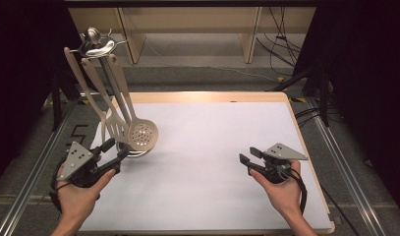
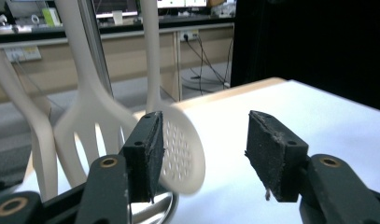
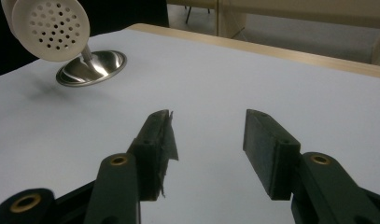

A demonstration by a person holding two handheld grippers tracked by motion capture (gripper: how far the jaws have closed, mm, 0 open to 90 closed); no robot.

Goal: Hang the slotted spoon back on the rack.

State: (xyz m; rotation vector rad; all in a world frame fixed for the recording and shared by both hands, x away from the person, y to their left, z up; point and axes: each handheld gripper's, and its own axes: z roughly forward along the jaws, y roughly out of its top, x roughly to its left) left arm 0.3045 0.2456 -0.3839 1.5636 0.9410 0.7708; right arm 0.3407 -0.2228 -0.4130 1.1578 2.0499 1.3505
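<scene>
at the table's left rear corner stands a rack (image 1: 97, 46): a polished metal post on a shiny round base (image 3: 92, 68), topped by a small knob and curved hooks. from the hooks hang cream plastic utensils with long, smooth, slightly tapered handles. nearest the left gripper (image 1: 115, 151) hangs a skimmer (image 1: 142, 133), its round, shallow head dotted with small holes; beside it hangs a slotted turner (image 1: 118, 130) with long parallel slits, and a fork (image 1: 103, 123) hangs further left. the table (image 1: 212, 142) has a matte white top edged in pale wood.

the left gripper has matte black jaws with rough, worn pads, and a grey three-cornered plate with holes on top. its jaws stand wide apart with nothing between them. it sits low, just in front of the base, pointing toward the utensils; in the left gripper view the skimmer head shows partly behind the left-hand pad, close but beyond the jaw tips, whether touching i cannot tell.

the right gripper (image 1: 249, 158) hovers over bare table near the right edge, well apart from the rack, jaws also wide and empty, one pad frayed at its edge.
</scene>
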